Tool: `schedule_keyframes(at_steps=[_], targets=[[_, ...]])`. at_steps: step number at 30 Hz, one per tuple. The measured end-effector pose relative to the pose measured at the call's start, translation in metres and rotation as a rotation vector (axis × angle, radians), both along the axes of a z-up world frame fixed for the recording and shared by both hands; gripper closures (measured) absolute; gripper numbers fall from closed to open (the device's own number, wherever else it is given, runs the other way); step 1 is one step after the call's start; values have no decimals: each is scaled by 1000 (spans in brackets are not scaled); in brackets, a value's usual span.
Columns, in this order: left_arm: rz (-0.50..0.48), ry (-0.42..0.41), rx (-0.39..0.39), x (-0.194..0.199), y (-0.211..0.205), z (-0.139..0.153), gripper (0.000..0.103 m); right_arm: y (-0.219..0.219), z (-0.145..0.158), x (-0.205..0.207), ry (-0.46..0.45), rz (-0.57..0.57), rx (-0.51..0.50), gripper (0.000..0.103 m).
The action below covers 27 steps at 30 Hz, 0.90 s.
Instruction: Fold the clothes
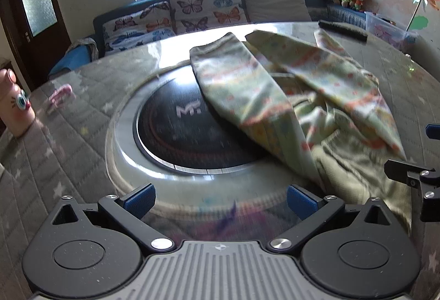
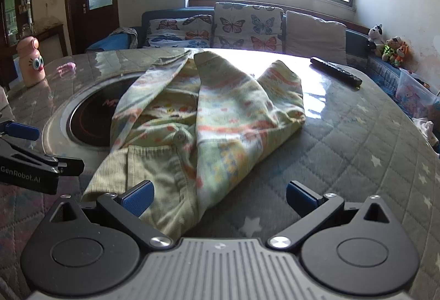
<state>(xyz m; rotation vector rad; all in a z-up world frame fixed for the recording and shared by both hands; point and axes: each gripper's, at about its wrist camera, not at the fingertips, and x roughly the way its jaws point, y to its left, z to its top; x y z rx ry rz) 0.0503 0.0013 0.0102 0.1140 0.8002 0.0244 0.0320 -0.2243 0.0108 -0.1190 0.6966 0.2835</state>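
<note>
A pale green patterned garment (image 1: pixel 297 104) lies crumpled on the round table, partly over the black hob in the middle. In the right wrist view the same garment (image 2: pixel 209 118) shows both sleeves laid over its body and a ribbed hem nearest me. My left gripper (image 1: pixel 220 202) is open, just left of the hem, nothing between its blue pads. My right gripper (image 2: pixel 220 198) is open at the hem's near edge, its left pad (image 2: pixel 137 197) over the cloth. The right gripper's side (image 1: pixel 420 176) shows at the edge of the left wrist view, and the left gripper's side (image 2: pixel 30 154) in the right wrist view.
The table (image 2: pixel 357 151) has a quilted cover under glass. A black hob (image 1: pixel 198 132) sits in its centre. A remote control (image 2: pixel 335 71) lies far right, a pink bottle (image 2: pixel 30 60) and a small pink item (image 2: pixel 66 67) far left. A sofa with butterfly cushions (image 2: pixel 242 25) stands behind.
</note>
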Motion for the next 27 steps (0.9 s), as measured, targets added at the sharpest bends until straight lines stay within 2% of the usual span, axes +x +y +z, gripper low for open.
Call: schedule_keyframes(at_steps=[6, 15, 22, 27], targets=[[-16, -13, 12, 23, -1, 8, 0, -2, 11, 30, -14, 5, -11, 0], [-66, -15, 19, 65, -8, 11, 0, 3, 23, 101, -30, 12, -11, 0], [-90, -26, -1, 97, -10, 13, 0, 20, 21, 164, -19, 55, -6, 8], [-94, -21, -31, 119, -9, 14, 0, 30, 11, 194, 6, 77, -7, 15]])
